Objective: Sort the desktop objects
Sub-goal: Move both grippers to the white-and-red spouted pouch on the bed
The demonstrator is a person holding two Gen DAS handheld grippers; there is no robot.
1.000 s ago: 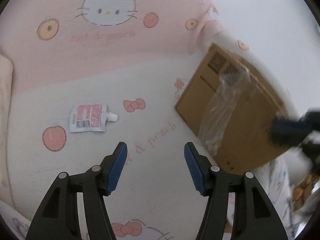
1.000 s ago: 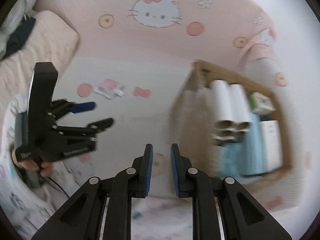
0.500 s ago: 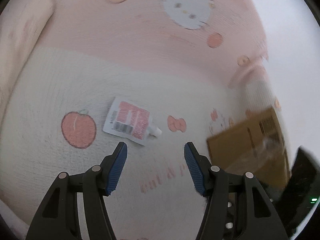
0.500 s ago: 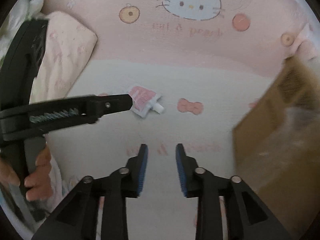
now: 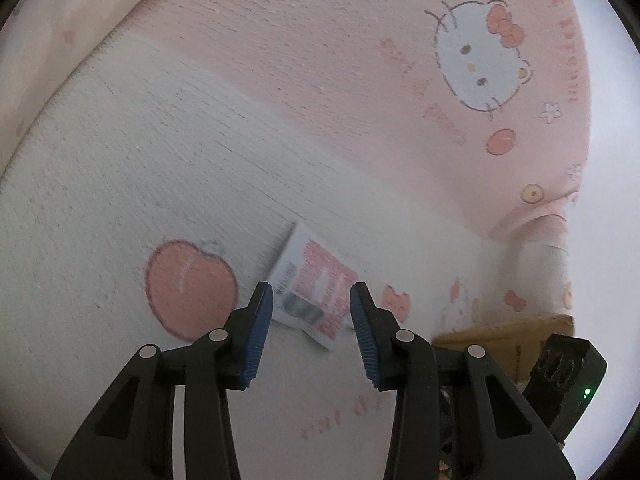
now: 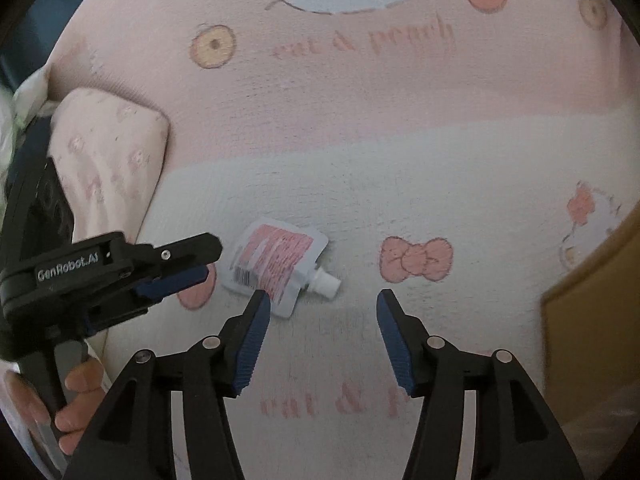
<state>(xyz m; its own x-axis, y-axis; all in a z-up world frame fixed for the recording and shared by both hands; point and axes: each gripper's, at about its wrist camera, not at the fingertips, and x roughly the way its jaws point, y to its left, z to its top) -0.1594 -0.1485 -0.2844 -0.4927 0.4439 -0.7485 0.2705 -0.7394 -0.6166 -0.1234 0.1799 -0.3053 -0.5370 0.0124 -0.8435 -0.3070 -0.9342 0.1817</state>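
A small white pouch with a pink label and a white spout (image 6: 276, 264) lies flat on the pink and white cartoon blanket (image 6: 360, 184). In the left wrist view the pouch (image 5: 316, 284) shows just past the tips of my left gripper (image 5: 312, 296), whose jaws are closing without pressing on it. From the right wrist view the left gripper (image 6: 208, 260) sits just left of the pouch, close to the blanket. My right gripper (image 6: 322, 302) hovers in front of the pouch's spout. Its jaws are opening and nothing is between them.
A brown cardboard box (image 6: 592, 312) stands at the right edge, and its corner (image 5: 504, 336) shows low on the right in the left wrist view. A pink pillow (image 6: 108, 160) lies at the left. A person's hand (image 6: 76, 392) holds the left gripper's handle.
Both grippers have come down toward the pouch and rolled. The left jaws have narrowed, and the right jaws have gone from shut to apart. The box has slid to the edge of both views.
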